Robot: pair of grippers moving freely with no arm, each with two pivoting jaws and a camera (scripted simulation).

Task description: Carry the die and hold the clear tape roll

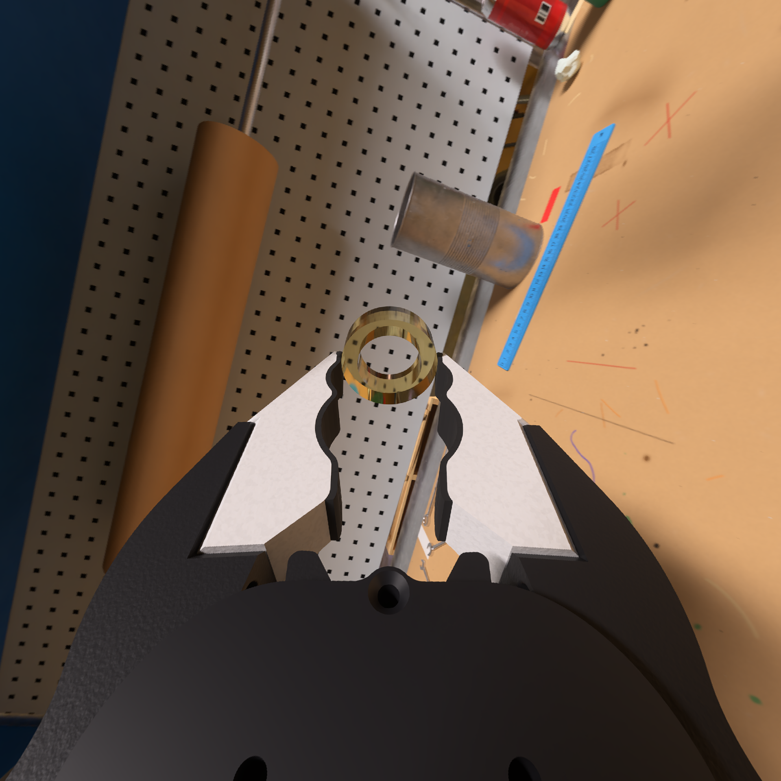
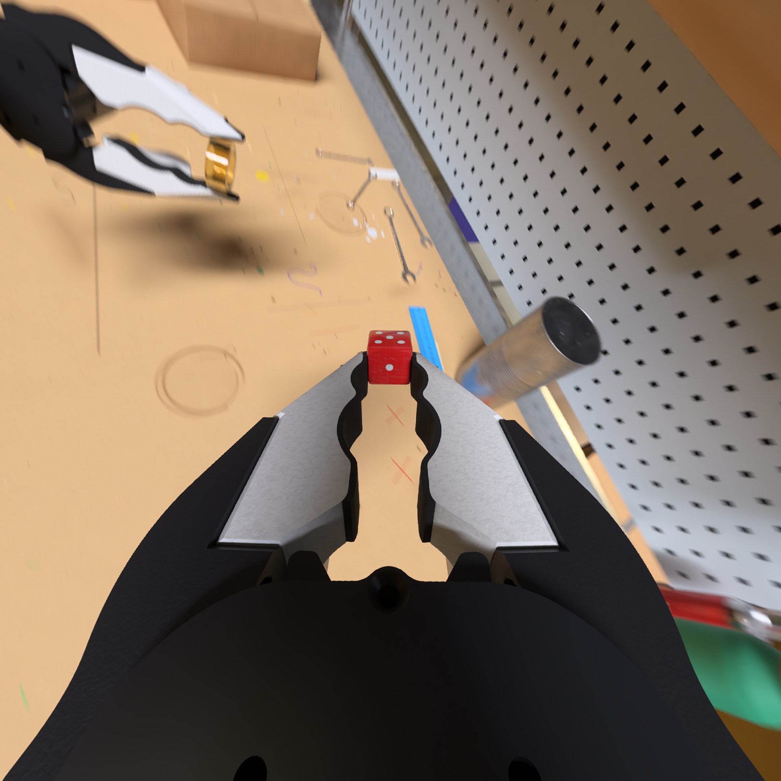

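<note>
My left gripper [image 1: 389,372] is shut on the clear tape roll [image 1: 355,359], a yellowish see-through ring held between its fingertips in the air in front of the pegboard. The same gripper [image 2: 232,167] shows in the right wrist view at upper left, with the tape roll [image 2: 219,165] pinched at its tips above the bench. My right gripper [image 2: 389,363] is shut on the red die [image 2: 389,357] with white pips, held at the fingertips above the tan workbench [image 2: 126,465].
A metal pipe piece [image 1: 465,230] [image 2: 532,348] and a blue ruler [image 1: 553,249] [image 2: 424,334] lie by the pegboard wall [image 1: 338,126] [image 2: 634,253]. Wrenches [image 2: 397,245], a cardboard box [image 2: 245,38], a red can [image 1: 528,19], a brown paper roll [image 1: 203,317] are around.
</note>
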